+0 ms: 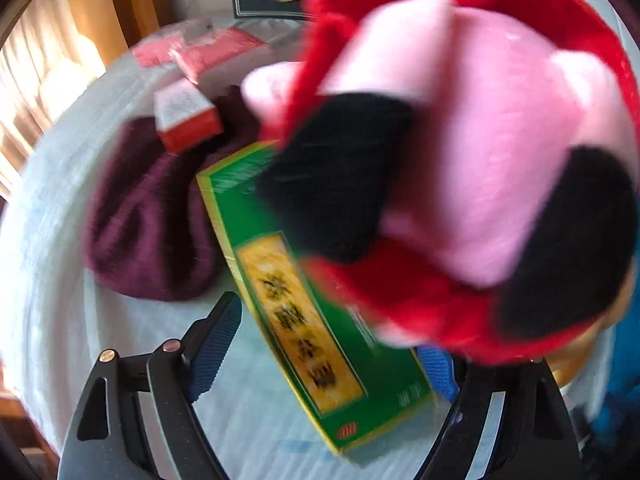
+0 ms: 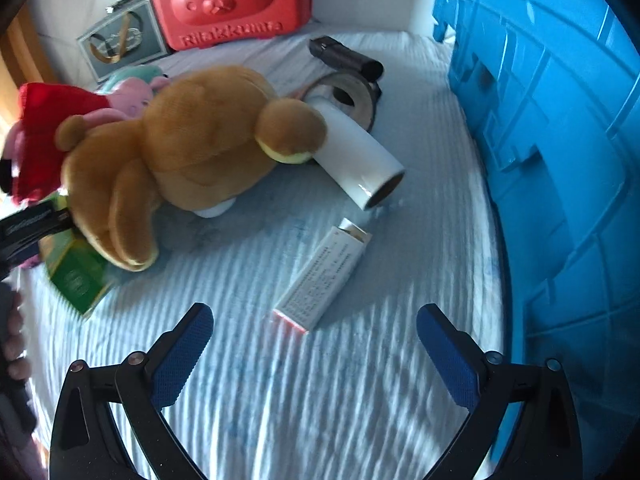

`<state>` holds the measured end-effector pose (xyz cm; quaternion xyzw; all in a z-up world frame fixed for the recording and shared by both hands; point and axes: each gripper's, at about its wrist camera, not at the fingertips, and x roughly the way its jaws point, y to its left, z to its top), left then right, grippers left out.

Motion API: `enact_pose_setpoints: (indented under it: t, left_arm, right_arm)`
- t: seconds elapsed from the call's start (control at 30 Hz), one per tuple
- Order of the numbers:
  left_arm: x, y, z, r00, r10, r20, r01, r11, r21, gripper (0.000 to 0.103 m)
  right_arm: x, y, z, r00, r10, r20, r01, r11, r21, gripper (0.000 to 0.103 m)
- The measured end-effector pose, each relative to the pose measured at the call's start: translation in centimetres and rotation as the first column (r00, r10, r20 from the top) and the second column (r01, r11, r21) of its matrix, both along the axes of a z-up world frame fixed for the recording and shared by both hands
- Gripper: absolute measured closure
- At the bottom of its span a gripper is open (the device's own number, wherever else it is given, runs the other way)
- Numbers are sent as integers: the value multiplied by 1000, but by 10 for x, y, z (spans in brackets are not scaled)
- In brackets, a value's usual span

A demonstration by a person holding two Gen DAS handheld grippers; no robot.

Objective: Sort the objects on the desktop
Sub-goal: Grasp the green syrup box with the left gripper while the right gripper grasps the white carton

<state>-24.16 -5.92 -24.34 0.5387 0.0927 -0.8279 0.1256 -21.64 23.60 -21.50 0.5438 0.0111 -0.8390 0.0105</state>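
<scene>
Step judged: approach, nothing grasped yet.
- Left gripper [image 1: 332, 344]: fingers spread, astride green-and-yellow cardboard box [image 1: 312, 320], beneath red-and-pink plush toy [image 1: 460, 160].
- Right gripper [image 2: 316, 336]: fingers released, white-and-red carton [image 2: 320, 280] just ahead, beside brown plush bear [image 2: 192, 152].
- Next: descent, closure on box required.

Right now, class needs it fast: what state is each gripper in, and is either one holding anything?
Left gripper: open, with the green box between its fingers, not clamped.
Right gripper: open, empty, above the small white carton.
</scene>
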Motion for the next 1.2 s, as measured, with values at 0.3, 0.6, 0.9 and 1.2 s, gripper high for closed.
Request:
enact_pose_setpoints:
  t: [0.3,0.6,0.9,1.2]
  left_arm:
    - [19,-41,-10,991,-116,72,117,993,-18,20]
    - [42,-22,-7,967,-245,76,249,967,-47,47]
    - [99,-30,-2,952,-281,125,288,956,-47,47]
    - [75,-40,5,963,-257,79,263,962,-72,46]
  right_arm:
    - [-25,9,-34,991,-117,59,120,992,-49,0]
    - [-15,6,-29,991,-113,67,116,993,-31,76]
    - [35,5,-28,992,2,126,10,996,-93,76]
    - [29,10,-22,994,-26,109,37,995,-95,59]
